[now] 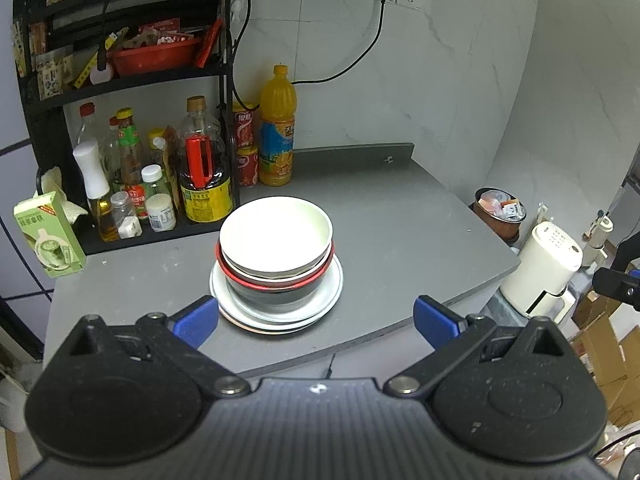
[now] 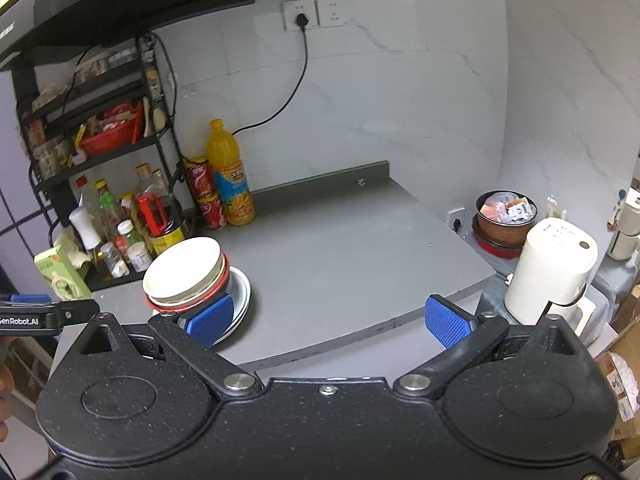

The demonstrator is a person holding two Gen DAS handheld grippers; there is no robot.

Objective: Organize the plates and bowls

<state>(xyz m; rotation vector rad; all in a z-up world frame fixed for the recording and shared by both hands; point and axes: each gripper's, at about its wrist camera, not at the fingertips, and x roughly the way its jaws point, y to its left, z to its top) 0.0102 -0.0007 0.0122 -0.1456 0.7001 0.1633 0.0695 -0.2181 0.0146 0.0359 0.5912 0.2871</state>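
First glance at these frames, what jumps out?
The stack of bowls, white one on top, sitting on plates near the front of the grey counter. Behind it, the orange juice bottle beside a rack crowded with condiment bottles. Both grippers are open and empty.

Both wrist views look down over the grey counter [image 1: 384, 216], sharing the dish stack [image 1: 276, 264] — right view further right.
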